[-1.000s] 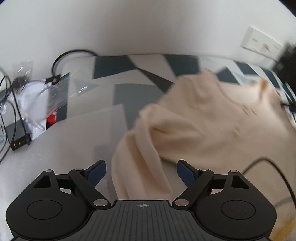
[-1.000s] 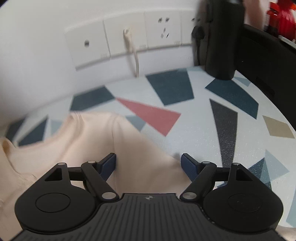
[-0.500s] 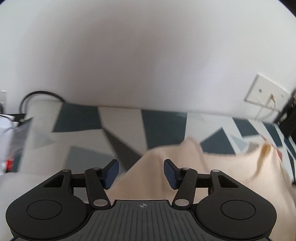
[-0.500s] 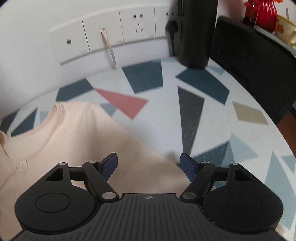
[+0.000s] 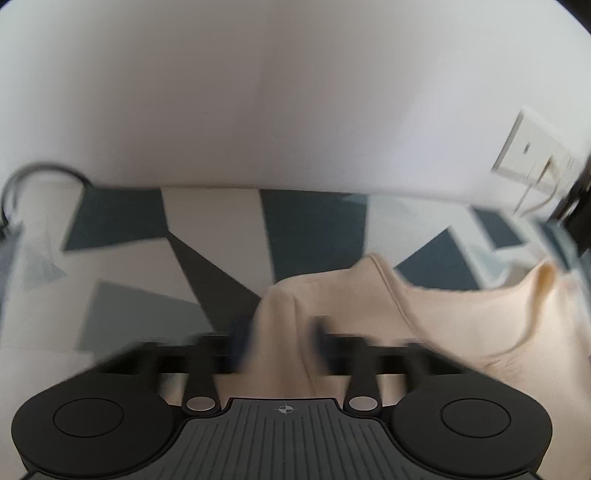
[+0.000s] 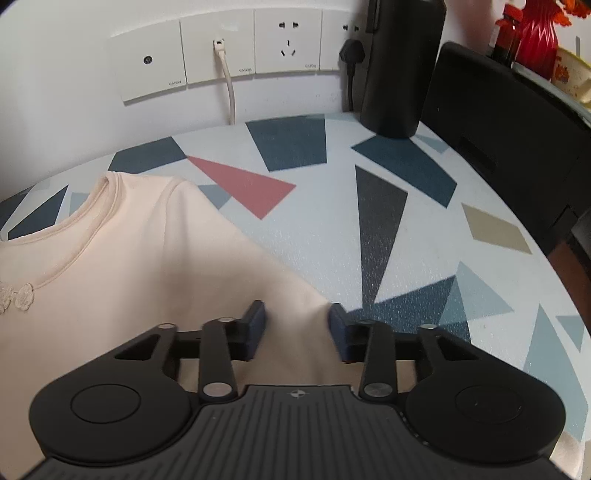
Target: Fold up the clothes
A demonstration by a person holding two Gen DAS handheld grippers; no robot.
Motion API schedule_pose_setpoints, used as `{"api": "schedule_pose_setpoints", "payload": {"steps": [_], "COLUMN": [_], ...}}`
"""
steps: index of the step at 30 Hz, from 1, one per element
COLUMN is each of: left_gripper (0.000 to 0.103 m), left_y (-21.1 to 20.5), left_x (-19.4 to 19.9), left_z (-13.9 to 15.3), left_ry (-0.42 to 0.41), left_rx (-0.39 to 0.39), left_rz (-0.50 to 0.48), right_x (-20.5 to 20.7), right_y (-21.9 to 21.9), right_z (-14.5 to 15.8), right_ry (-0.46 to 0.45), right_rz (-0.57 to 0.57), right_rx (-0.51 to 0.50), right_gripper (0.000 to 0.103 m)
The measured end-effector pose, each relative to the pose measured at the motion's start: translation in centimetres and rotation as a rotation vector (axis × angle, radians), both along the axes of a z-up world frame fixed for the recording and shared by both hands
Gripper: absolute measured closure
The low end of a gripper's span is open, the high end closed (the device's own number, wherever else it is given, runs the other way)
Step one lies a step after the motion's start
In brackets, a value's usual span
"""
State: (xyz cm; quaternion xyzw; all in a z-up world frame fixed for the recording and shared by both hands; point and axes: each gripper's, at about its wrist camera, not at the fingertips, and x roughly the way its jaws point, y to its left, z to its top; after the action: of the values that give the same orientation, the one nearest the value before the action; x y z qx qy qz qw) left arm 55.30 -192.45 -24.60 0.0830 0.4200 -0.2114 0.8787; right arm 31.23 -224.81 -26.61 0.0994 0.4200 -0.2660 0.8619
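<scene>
A cream top [image 6: 147,258] lies spread on the table [image 6: 332,240] with its patterned cover, round neckline toward the wall. My right gripper [image 6: 297,325] sits over its right shoulder edge. Its jaws are closing, with a ridge of the fabric between the blue pads [image 6: 256,321], which do not visibly clamp it. In the blurred left wrist view, my left gripper [image 5: 277,339] is shut on a raised fold of the cream top [image 5: 443,317] at its other shoulder. Bare table [image 5: 214,214] stretches beyond it to the wall.
Wall sockets [image 6: 221,51] with a white cable plugged in line the wall behind the table. A black cylinder [image 6: 399,66] stands at the back right beside a black case [image 6: 498,122] and a red vase [image 6: 535,33]. A black cable [image 5: 37,173] loops at the far left.
My left gripper swept across the table to the top's shoulder and shut on a fold there. My right gripper's jaws drew much closer around the fabric and barely shifted.
</scene>
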Motion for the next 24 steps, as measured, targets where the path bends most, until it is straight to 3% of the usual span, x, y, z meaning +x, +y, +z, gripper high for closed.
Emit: {"api": "schedule_pose_setpoints", "payload": {"steps": [2,4,9,12,16,17,19,22,24], "left_gripper": [0.093,0.093,0.091,0.085,0.066,0.061,0.034,0.015,0.014], "left_y": [-0.3,-0.4,-0.6,-0.3,0.5,0.5,0.5,0.3,-0.2], "left_x": [0.1,0.4,1.2,1.6,0.6,-0.1,-1.9,-5.2,-7.3], "left_z": [-0.1,-0.3,-0.2,0.0,1.3,1.9,3.3,4.5,4.4], "left_ry": [-0.019,-0.028,-0.017,0.018,0.003,-0.014,-0.040,-0.057,-0.036], "left_rx": [-0.008,-0.025,-0.049,-0.080,-0.107,-0.102,-0.096,-0.093,-0.064], "left_rz": [0.013,0.033,0.066,0.097,0.125,0.121,0.111,0.053,0.018], "right_x": [0.1,0.5,2.4,3.3,3.0,2.5,1.1,-0.6,-1.7], "right_y": [-0.1,-0.4,-2.3,-3.7,-5.5,-5.9,-6.1,-5.6,-5.1], "right_z": [-0.2,-0.4,-0.8,-1.1,-0.4,-0.2,0.5,1.7,2.6], "right_ry": [-0.016,-0.026,-0.046,-0.049,-0.077,-0.098,-0.148,-0.182,-0.204], "right_rz": [-0.007,-0.013,-0.050,-0.073,-0.121,-0.137,-0.162,-0.170,-0.163], "right_rx": [-0.033,-0.069,-0.105,-0.120,0.007,0.051,0.102,0.127,0.160], "right_gripper": [0.087,0.091,0.092,0.092,0.092,0.088,0.080,0.065,0.057]}}
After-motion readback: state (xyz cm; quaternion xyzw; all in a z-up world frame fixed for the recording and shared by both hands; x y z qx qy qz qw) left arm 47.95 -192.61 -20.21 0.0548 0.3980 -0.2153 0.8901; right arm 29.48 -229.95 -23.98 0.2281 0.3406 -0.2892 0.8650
